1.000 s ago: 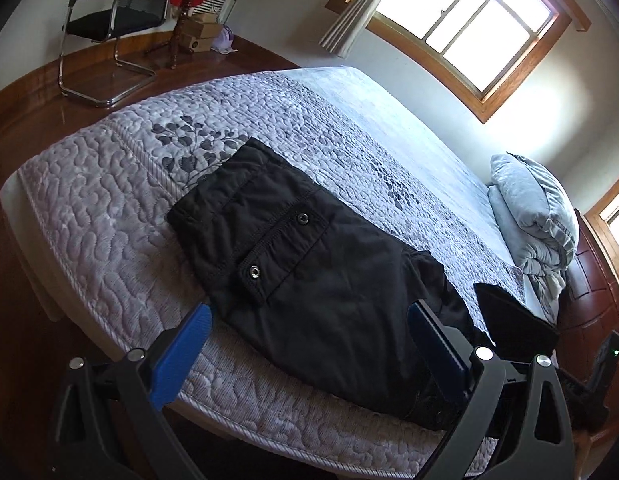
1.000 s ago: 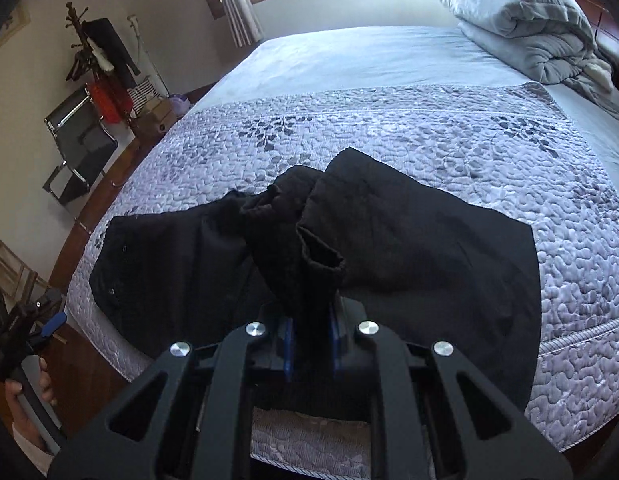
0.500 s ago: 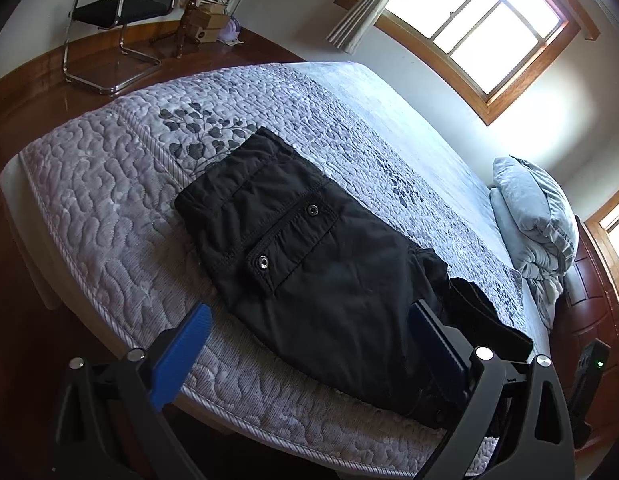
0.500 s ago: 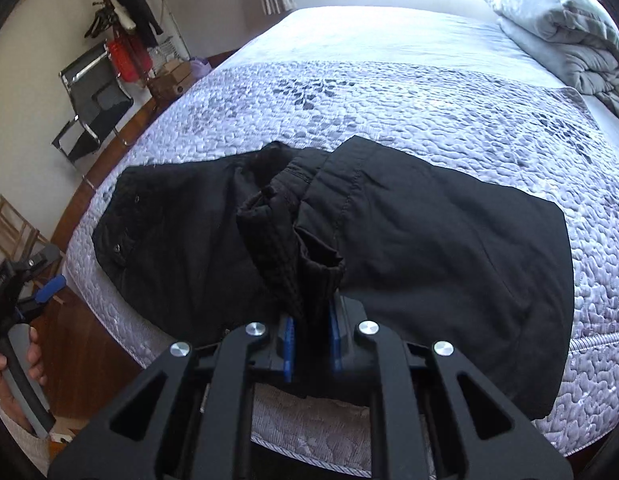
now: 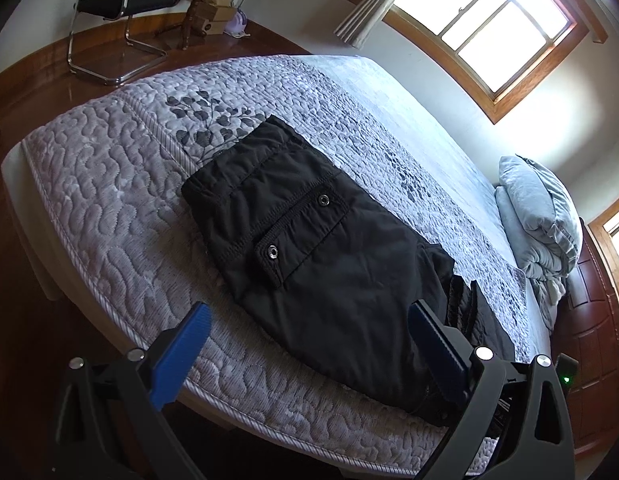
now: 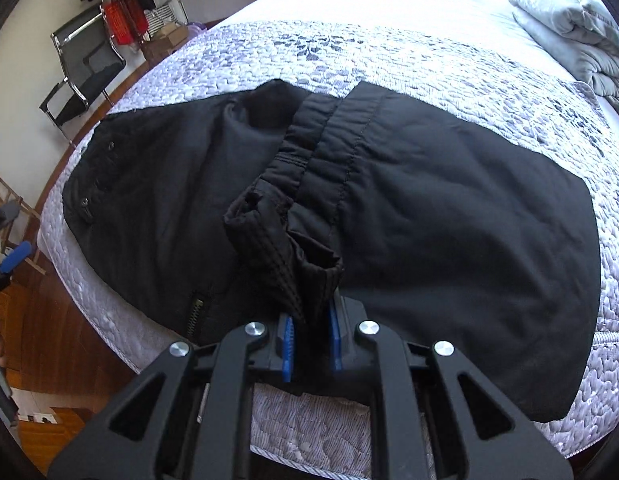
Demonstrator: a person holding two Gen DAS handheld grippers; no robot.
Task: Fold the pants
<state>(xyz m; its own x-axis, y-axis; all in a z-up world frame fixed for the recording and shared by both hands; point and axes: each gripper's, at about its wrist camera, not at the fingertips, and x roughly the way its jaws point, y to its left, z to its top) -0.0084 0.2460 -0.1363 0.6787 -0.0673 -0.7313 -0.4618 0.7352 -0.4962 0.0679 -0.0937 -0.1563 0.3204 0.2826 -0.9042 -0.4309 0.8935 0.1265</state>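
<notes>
My right gripper (image 6: 311, 330) clamps the black quilted pants' (image 6: 449, 216) bunched hem; I should drag it toward 9 o'clock, low and taut, while my left gripper (image 5: 309, 344) gapes wide.

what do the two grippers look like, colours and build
Both match: the left gripper and right gripper have matte black angular frames with triangular cut-outs, round silver bolts at the joints, and flat blue pads on the fingers. No cables or sleeves show.
</notes>
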